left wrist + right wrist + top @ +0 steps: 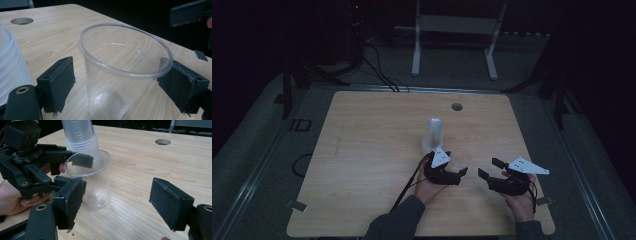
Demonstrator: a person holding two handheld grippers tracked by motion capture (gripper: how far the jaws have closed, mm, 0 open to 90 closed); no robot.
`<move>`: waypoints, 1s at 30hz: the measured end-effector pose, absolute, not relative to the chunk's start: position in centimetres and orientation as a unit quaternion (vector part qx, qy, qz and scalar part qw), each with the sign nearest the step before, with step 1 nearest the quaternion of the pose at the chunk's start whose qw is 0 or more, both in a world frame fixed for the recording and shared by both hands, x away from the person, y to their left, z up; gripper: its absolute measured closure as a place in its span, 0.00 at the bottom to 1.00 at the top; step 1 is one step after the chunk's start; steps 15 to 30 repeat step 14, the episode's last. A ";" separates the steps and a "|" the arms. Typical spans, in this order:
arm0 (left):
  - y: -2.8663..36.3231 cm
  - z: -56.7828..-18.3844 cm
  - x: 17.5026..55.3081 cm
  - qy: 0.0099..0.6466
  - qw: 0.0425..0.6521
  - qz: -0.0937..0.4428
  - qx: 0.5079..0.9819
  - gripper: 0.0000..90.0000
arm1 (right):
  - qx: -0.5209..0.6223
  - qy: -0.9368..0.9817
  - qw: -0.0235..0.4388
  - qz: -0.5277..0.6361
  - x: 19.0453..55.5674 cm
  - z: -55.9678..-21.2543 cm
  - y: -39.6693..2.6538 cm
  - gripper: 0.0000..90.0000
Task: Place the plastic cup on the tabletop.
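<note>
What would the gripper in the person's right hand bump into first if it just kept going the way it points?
Probably the single clear cup standing upright ahead of the right gripper, a little to one side of its open jaws. The left gripper already brackets that cup; depth is hard to judge.

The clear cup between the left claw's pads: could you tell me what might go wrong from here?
1. The clear cup is thin; the left claw, straddling it open, might crush or tip it when closing.
2. The cup stack stands close behind and could get knocked over.
3. The open right claw is close and may collide.
</note>
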State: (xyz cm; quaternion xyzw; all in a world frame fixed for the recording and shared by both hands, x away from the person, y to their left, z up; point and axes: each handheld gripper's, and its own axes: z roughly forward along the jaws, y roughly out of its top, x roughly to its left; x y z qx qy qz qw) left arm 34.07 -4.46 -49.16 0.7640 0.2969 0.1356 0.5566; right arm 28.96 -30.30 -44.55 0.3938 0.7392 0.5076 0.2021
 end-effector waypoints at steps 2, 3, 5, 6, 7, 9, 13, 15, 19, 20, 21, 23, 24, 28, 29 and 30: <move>-4.4 -49.2 34.0 0.296 0.558 0.134 0.764 0.16 | 0.394 0.739 0.202 0.508 29.0 -44.6 -30.3 0.29; -4.4 -49.2 34.0 0.295 0.557 0.135 0.765 0.16 | 0.394 0.739 0.202 0.508 29.0 -44.6 -30.3 0.29; -4.3 -49.2 33.9 0.294 0.557 0.135 0.765 0.16 | 0.394 0.740 0.202 0.507 29.0 -44.6 -30.3 0.29; -4.3 -49.2 33.9 0.294 0.557 0.135 0.765 0.16 | 0.394 0.739 0.202 0.507 29.0 -44.6 -30.3 0.29; -4.3 -49.2 33.8 0.294 0.556 0.135 0.765 0.16 | 0.394 0.739 0.202 0.507 29.0 -44.6 -30.3 0.29; -4.2 -49.3 33.8 0.294 0.555 0.138 0.766 0.16 | 0.395 0.739 0.201 0.508 29.0 -44.6 -30.4 0.29; -4.1 -49.3 33.8 0.298 0.556 0.138 0.764 0.16 | 0.395 0.739 0.202 0.507 29.0 -44.6 -30.4 0.29; -4.1 -49.3 33.8 0.298 0.555 0.138 0.764 0.16 | 0.395 0.739 0.202 0.507 29.0 -44.6 -30.4 0.29; -4.1 -49.3 33.8 0.298 0.555 0.138 0.764 0.16 | 0.395 0.739 0.202 0.507 29.0 -44.6 -30.4 0.29; -4.1 -49.3 33.8 0.298 0.555 0.138 0.764 0.16 | 0.395 0.739 0.202 0.507 29.0 -44.6 -30.4 0.29; -4.1 -49.3 33.8 0.298 0.555 0.138 0.764 0.16 | 0.395 0.739 0.202 0.507 29.0 -44.6 -30.4 0.29; -4.1 -49.3 33.8 0.298 0.555 0.138 0.764 0.16 | 0.395 0.739 0.202 0.507 29.0 -44.6 -30.4 0.29; -4.1 -49.3 33.8 0.298 0.555 0.138 0.764 0.16 | 0.395 0.739 0.202 0.507 29.0 -44.6 -30.4 0.29; -4.1 -49.3 33.8 0.298 0.555 0.138 0.764 0.16 | 0.395 0.739 0.202 0.507 29.0 -44.6 -30.4 0.29; -4.1 -49.3 33.8 0.298 0.555 0.138 0.764 0.16 | 0.395 0.739 0.202 0.507 29.0 -44.6 -30.4 0.29; -4.1 -49.3 33.8 0.298 0.555 0.138 0.764 0.16 | 0.395 0.739 0.202 0.507 29.0 -44.6 -30.4 0.29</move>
